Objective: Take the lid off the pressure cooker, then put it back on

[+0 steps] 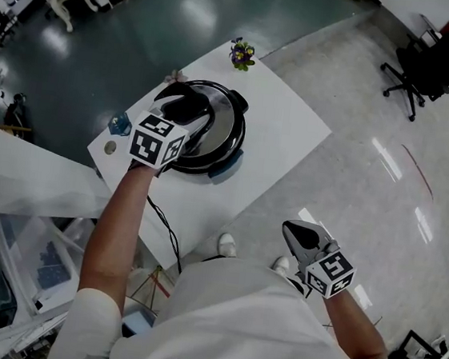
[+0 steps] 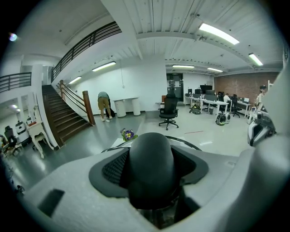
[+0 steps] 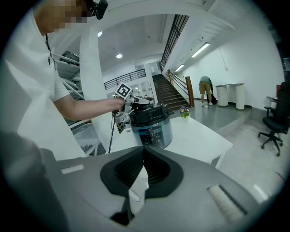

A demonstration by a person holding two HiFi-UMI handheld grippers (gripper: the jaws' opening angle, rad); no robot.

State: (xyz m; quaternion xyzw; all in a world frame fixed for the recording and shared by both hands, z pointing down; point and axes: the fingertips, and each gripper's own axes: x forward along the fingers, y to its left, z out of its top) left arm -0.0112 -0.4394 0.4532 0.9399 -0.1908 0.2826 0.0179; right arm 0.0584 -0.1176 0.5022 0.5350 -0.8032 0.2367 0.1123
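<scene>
The left tool (image 1: 184, 112) is clenched on the black knob (image 2: 152, 163) at the middle of the lid (image 1: 219, 119). Its ribbed pads (image 2: 115, 168) press against the knob from both sides, with the jaws standing wide around it. The lid sits on top of the cooker (image 3: 152, 127), which stands upright near the middle of the white worktop (image 1: 286, 133). Whether the lid is locked cannot be told. A black cable (image 1: 166, 228) runs from the cooker's near side over the worktop edge towards the floor.

The right tool (image 3: 144, 153) is clenched on nothing, its pad tips meeting. It is held well apart from the worktop, over the glossy floor (image 1: 370, 175) at the person's right side, and faces the cooker.

A small pot of purple flowers (image 1: 241, 54) stands at the worktop's far corner. A small blue object (image 1: 119, 125) lies near its left edge, just beside the left tool's marker cube (image 1: 158, 141). A black office chair (image 1: 417, 76) stands farther off on the floor.
</scene>
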